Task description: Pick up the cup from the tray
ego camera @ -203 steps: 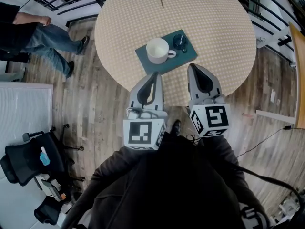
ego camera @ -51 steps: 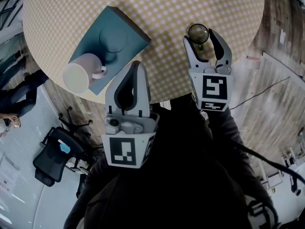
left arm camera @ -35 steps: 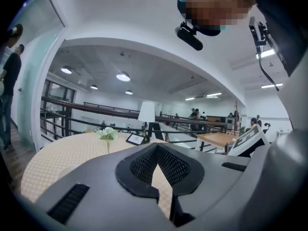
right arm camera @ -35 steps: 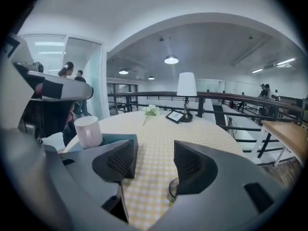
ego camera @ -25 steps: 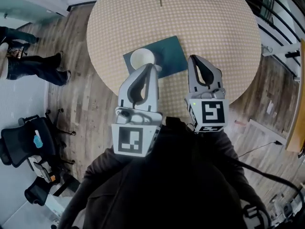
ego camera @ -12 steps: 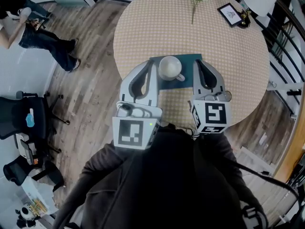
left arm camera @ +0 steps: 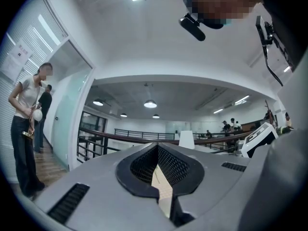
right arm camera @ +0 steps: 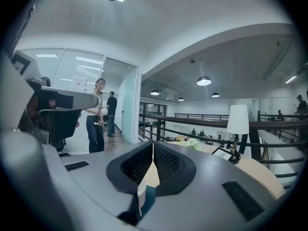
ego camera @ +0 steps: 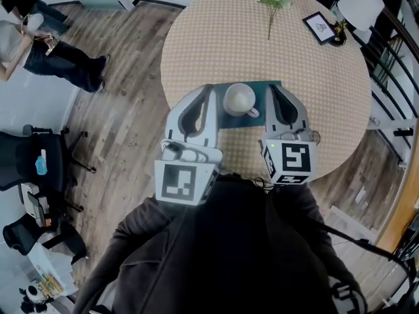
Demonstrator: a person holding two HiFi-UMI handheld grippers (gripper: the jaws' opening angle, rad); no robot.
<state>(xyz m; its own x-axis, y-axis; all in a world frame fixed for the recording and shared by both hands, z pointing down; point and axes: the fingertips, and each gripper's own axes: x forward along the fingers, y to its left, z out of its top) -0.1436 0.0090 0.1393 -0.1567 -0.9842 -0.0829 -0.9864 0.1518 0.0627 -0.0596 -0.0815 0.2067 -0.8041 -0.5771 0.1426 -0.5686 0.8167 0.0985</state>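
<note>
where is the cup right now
In the head view the cup sits on the teal tray at the round table's near edge, between the tips of the left gripper and the right gripper.

Head view overhead, gripper views level, sharing table [ego camera: 216, 44]

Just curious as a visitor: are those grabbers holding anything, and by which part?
Nothing is held. Left gripper and right gripper are shut and empty; the cup sits on the tray.
</note>
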